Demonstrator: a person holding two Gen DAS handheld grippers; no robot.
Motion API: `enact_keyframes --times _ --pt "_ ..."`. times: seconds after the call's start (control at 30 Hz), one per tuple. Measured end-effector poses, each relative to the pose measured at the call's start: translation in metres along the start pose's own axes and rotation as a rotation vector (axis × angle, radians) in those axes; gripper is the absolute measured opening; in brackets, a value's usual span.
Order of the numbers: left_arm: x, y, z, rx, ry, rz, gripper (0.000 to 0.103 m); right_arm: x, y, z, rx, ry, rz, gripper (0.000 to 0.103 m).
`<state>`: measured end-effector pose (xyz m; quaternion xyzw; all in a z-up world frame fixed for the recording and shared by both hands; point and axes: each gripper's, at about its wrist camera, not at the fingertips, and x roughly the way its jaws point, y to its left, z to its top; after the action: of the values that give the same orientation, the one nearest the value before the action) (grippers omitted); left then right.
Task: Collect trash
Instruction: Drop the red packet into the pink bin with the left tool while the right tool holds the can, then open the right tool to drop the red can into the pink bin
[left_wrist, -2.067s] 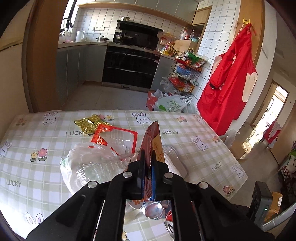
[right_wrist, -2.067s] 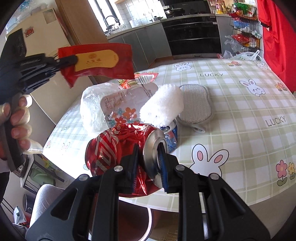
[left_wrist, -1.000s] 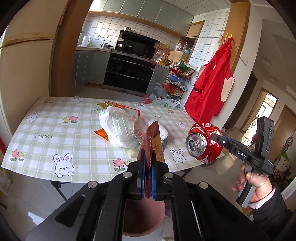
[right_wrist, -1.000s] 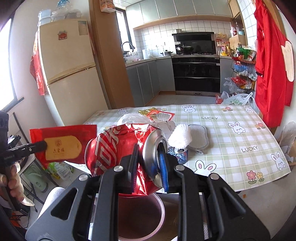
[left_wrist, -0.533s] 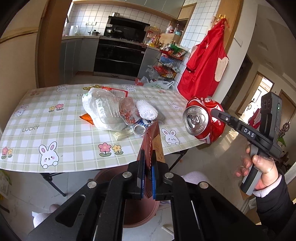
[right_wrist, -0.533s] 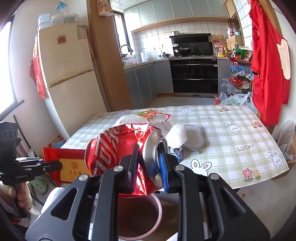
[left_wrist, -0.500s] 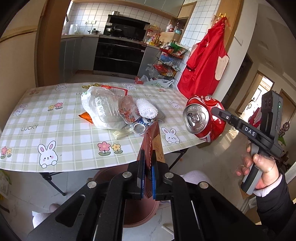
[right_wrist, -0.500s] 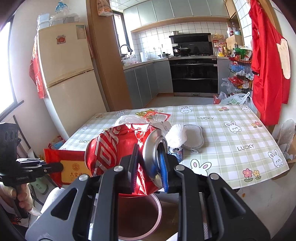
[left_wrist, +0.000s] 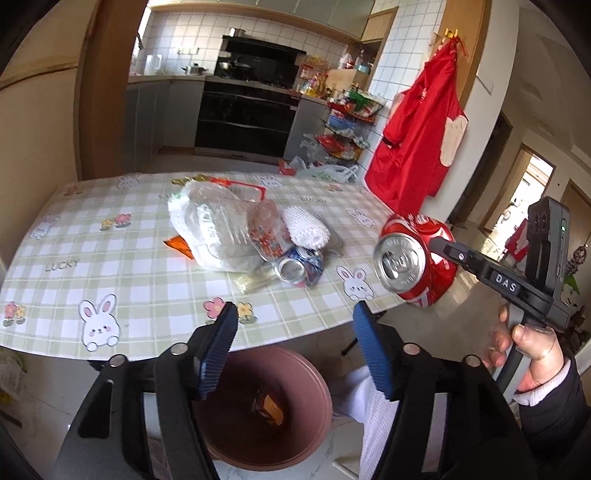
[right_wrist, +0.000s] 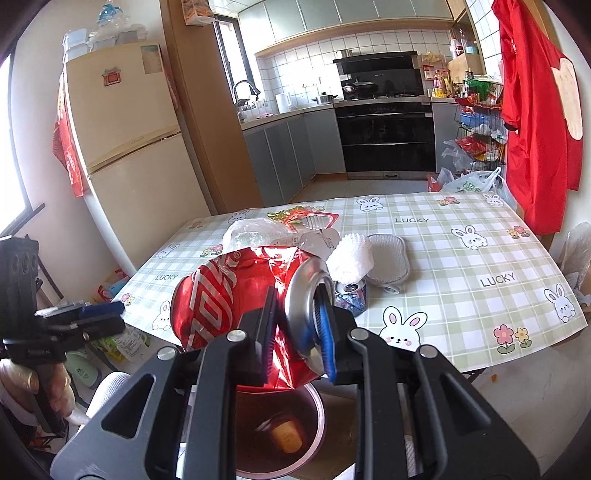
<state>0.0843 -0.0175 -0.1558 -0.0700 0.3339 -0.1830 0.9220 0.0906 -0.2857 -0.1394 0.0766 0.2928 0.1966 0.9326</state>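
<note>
Left gripper (left_wrist: 293, 345): jaws now spread wide, nothing between them, poised above the pink bin (left_wrist: 314, 380) on the floor at the counter's near edge. Half a second ago it was pinching a red wrapper; that wrapper (left_wrist: 269, 406) now lies in the bottom of the bin. Judgement: one item disposed of, left gripper free for the next pick.

Right gripper (right_wrist: 297, 325): unchanged, closed on the rim of a crushed red can (right_wrist: 229, 295), held in the air over the bin, not yet dropped. Judgement: release of the can is the step in hand.

Count, on the counter (left_wrist: 110, 258):
- clear plastic bag (left_wrist: 214, 232), crumpled: one
- small printed plastic packet (left_wrist: 266, 232), leaning against the bag: one
- white mesh scrubber (left_wrist: 306, 227): one
- blue crushed can (left_wrist: 299, 266), just in front of the scrubber: one
- grey pad (right_wrist: 388, 254), behind the scrubber: one
- red-edged tray (right_wrist: 317, 219) with gold foil beside it, far side of the pile: one each
- orange scrap (left_wrist: 179, 245) under the bag: one
- pale straw-like bundle (left_wrist: 255, 280) beside the blue can: one, contents unclear

Count, in the bin: one wrapper visible. Cans in all: two, one held, one on the counter.
</note>
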Motion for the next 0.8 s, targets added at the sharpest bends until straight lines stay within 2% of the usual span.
enact_keyframes --times 0.07,0.17,0.27,0.4,0.6,0.8 --pt "-0.012 0.008 0.004 -0.012 -0.049 0.051 0.086 0.001 0.003 -0.001 -0.011 0.004 0.008 0.023" --pt "-0.033 0.022 0.011 -0.039 -0.124 0.132 0.097 0.003 0.012 -0.002 -0.035 0.012 0.019 0.023" --pt "-0.053 0.038 0.014 -0.071 -0.189 0.217 0.097 0.006 0.021 -0.004 -0.054 0.027 0.03 0.023" --pt "-0.071 0.059 0.014 -0.109 -0.238 0.29 0.097 0.014 0.036 -0.007 -0.09 0.056 0.038 0.024" --pt "-0.081 0.082 0.011 -0.168 -0.248 0.322 0.097 0.027 0.051 -0.01 -0.122 0.096 0.057 0.024" --pt "-0.077 0.088 0.008 -0.187 -0.235 0.324 0.097 0.044 0.061 -0.012 -0.129 0.138 0.089 0.024"
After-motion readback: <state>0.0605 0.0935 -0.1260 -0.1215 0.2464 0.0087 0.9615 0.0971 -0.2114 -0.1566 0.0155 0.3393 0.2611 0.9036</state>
